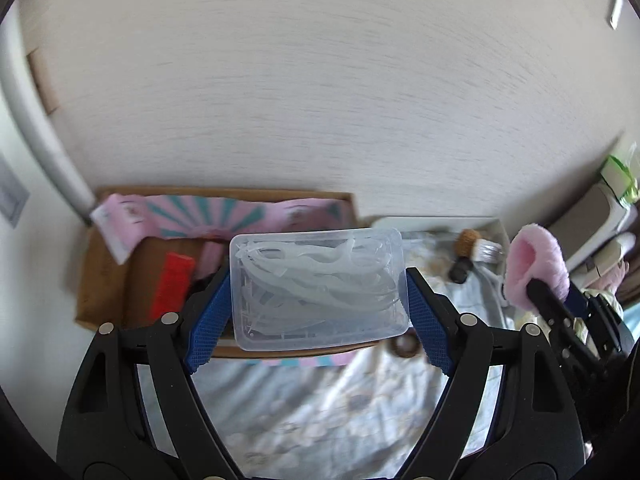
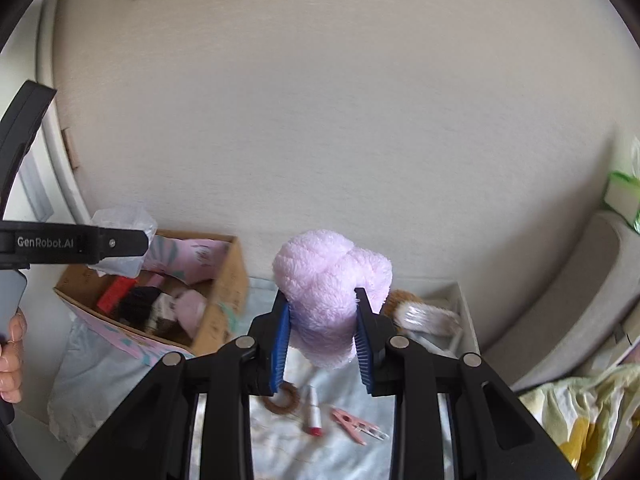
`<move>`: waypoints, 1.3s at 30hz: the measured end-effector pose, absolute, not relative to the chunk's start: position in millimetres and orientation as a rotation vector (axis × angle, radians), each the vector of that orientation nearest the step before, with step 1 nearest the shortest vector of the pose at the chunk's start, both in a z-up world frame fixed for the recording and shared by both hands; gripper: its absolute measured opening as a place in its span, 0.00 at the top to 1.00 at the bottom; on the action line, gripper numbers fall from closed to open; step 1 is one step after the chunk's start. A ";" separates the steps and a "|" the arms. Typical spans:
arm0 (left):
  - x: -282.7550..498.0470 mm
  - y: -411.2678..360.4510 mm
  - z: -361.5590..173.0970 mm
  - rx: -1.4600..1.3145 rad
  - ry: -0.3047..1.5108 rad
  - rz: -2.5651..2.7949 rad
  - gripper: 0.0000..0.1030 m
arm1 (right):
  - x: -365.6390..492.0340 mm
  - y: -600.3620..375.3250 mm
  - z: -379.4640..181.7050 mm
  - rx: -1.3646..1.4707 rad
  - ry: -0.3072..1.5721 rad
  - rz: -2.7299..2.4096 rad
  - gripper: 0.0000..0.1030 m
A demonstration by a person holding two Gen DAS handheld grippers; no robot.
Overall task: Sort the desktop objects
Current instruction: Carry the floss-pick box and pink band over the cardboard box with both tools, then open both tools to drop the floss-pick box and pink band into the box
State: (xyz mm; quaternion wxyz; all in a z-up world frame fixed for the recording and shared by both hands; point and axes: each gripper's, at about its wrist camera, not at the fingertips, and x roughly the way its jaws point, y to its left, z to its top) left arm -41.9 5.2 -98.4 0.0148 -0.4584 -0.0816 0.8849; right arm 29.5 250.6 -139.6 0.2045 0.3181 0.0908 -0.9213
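Left tongs (image 1: 320, 296) grip a clear plastic box (image 1: 318, 286) of white floss picks above the cardboard box (image 2: 224, 280); right tongs (image 2: 322, 334) clamp a pink plush (image 2: 332, 280) near the white tray (image 2: 466, 312).

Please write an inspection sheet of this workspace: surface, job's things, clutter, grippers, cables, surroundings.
Surface: pale blue patterned cloth.
Job's things: clear plastic box of white picks; pink plush item; cardboard box part filled; white tray holding a brush.
Clutter: lipstick, pink clothespin, brown ring loose on the cloth.
Grippers: left gripper shut on the clear plastic box; right gripper shut on the pink plush item.
Cables: nothing seen.
Surroundings: plain wall.
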 end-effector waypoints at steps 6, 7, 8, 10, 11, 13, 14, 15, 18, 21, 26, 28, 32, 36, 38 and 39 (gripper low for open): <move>-28.4 -62.9 -103.4 -1.464 -0.339 2.821 0.22 | 33.0 192.7 -133.2 0.849 0.291 -2.482 0.74; -28.3 -71.5 -105.4 -1.470 -0.346 2.830 0.22 | 32.2 182.8 -133.6 0.851 0.292 -2.463 0.74; -28.5 -80.3 -108.3 -1.478 -0.357 2.839 0.22 | 31.2 174.6 -134.3 0.854 0.295 -2.448 0.74; -29.3 -100.1 -114.0 -1.491 -0.388 2.852 0.22 | 28.1 156.2 -137.0 0.869 0.292 -2.408 0.74; -30.0 -107.8 -119.1 -1.500 -0.399 2.853 0.22 | 26.8 148.1 -138.9 0.879 0.292 -2.390 0.74; -32.1 -119.9 -127.5 -1.514 -0.421 2.849 0.22 | 26.1 133.6 -144.8 0.904 0.307 -2.360 0.74; -33.7 -125.4 -132.6 -1.526 -0.423 2.846 0.22 | 25.3 127.9 -148.8 0.916 0.317 -2.342 0.74; -35.3 -128.8 -137.0 -1.534 -0.422 2.842 0.22 | 22.8 119.2 -154.1 0.932 0.330 -2.319 0.74; -39.9 -136.2 -149.7 -1.559 -0.397 2.827 0.22 | 6.0 98.0 -180.2 1.005 0.355 -2.239 0.74; -46.8 -139.9 -165.9 -1.594 -0.378 2.806 0.22 | -7.7 82.6 -200.8 1.073 0.347 -2.175 0.74; -53.1 -146.5 -181.5 -1.633 -0.413 2.768 0.22 | -4.7 62.0 -214.0 1.117 0.384 -2.134 0.74; -56.7 -147.9 -183.9 -1.634 -0.408 2.764 0.22 | -3.8 58.2 -215.0 1.116 0.393 -2.129 0.74; -61.3 -150.2 -183.2 -1.625 -0.415 2.763 0.22 | -7.4 52.0 -216.6 1.126 0.405 -2.126 0.74; -67.8 -152.3 -183.1 -1.645 -0.434 2.758 0.21 | -11.5 49.0 -216.2 1.149 0.397 -2.108 0.62; -72.1 -153.8 -182.9 -1.681 -0.431 2.752 0.20 | -13.9 48.7 -217.0 1.174 0.374 -2.099 0.44; -72.5 -154.0 -181.7 -1.675 -0.421 2.758 0.18 | -14.2 50.3 -215.6 1.175 0.364 -2.109 0.33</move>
